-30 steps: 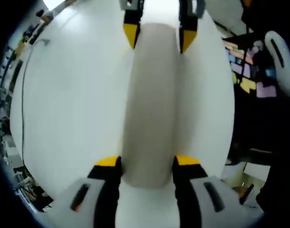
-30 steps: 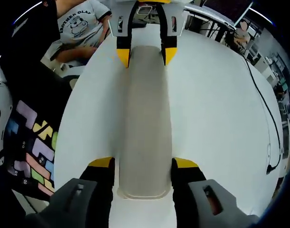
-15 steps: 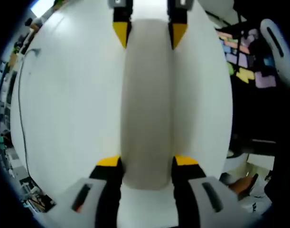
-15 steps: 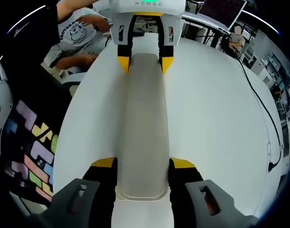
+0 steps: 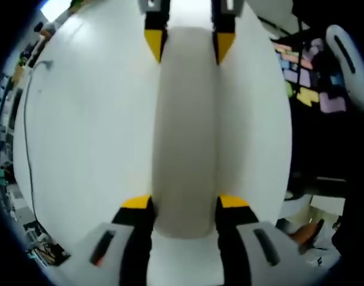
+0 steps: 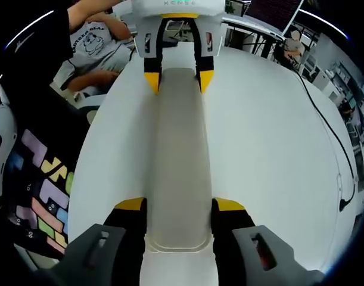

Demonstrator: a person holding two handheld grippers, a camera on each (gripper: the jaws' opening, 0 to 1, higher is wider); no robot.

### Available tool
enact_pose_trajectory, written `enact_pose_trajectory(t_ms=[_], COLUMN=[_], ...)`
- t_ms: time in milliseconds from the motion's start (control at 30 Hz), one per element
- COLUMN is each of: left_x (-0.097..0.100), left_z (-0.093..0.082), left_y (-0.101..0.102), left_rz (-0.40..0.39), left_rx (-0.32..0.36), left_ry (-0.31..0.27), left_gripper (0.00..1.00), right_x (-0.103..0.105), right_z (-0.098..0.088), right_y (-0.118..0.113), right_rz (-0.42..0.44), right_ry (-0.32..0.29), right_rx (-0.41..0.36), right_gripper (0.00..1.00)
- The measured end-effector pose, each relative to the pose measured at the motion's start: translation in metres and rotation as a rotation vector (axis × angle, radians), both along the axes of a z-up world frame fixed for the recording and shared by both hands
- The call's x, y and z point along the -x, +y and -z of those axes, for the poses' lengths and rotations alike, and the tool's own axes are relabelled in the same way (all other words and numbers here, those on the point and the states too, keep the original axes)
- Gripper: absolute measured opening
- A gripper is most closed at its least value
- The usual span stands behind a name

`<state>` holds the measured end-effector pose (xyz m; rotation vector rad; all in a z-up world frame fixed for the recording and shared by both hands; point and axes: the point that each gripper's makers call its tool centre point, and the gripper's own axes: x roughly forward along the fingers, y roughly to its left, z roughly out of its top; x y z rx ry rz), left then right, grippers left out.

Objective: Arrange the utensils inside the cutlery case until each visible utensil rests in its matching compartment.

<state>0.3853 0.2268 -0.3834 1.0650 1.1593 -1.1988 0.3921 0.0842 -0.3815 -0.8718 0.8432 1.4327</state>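
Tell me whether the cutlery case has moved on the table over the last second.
Cannot tell. The cutlery case sits between both grippers' jaws throughout, and the bare white table offers no fixed mark beside it; small shifts in view may be camera motion.

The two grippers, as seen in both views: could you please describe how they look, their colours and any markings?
Both match. The left gripper has black tongs with yellow tips and pale grey side housings with dark slots. The right gripper is the same. Seen from across, the left gripper's body is white above black arms, with faint lettering too blurred to read.
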Motion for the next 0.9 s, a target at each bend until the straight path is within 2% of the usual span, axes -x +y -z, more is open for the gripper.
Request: enact_pose_trajectory(t_ms=[200,267,367,633,900], left_x=[0.001,0.0,-0.001,-0.004,-0.015], left_z=[0.0,0.0,-0.001,0.0,-0.015], left_y=[-0.001,-0.001,0.0,0.0,-0.019], left_rz=[0.003,-0.002,-0.005,0.008,0.032], left_rx=[0.017,0.027,0.046,0.043,0.063], left_ry=[-0.002,-0.004,-0.013,-0.001,-0.023], left_gripper=[0.43,0.43,0.43,0.43,0.43], right_x=[-0.002,-0.002,-0.002,0.001,-0.01], right_z=[-0.002,-0.003,-0.004,-0.012,-0.027], right_y=[0.0,0.0,0.001,-0.005,-0.02], right_rz=[-0.01,0.006,0.003,0.011,0.033], right_ry=[-0.015,0.0,-0.013,-0.021,-0.057], right_rx=[-0.015,-0.033,-0.074,-0.082,-0.09], right_gripper=[0.43,0.43,0.43,0.43,0.43])
